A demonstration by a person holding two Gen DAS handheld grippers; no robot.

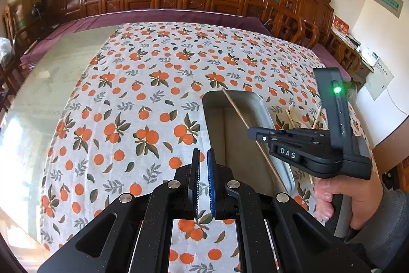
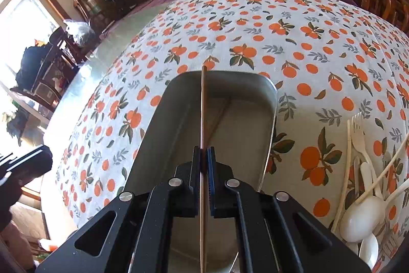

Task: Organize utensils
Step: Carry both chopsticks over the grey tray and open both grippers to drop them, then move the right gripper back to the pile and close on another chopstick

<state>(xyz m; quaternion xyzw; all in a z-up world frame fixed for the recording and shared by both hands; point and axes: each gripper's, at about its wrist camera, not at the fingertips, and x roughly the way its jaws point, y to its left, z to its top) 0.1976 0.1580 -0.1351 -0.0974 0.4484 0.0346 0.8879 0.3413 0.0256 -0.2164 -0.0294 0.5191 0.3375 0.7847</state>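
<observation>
A thin brown wooden chopstick (image 2: 202, 106) is pinched between my right gripper (image 2: 203, 157) jaws, held above the rectangular grey metal tray (image 2: 271, 104). My left gripper (image 1: 203, 165), nearly closed and empty, hovers beside the tray. White plastic cutlery (image 2: 363, 170) lies right of the tray on the orange-patterned tablecloth (image 2: 255, 30).
</observation>
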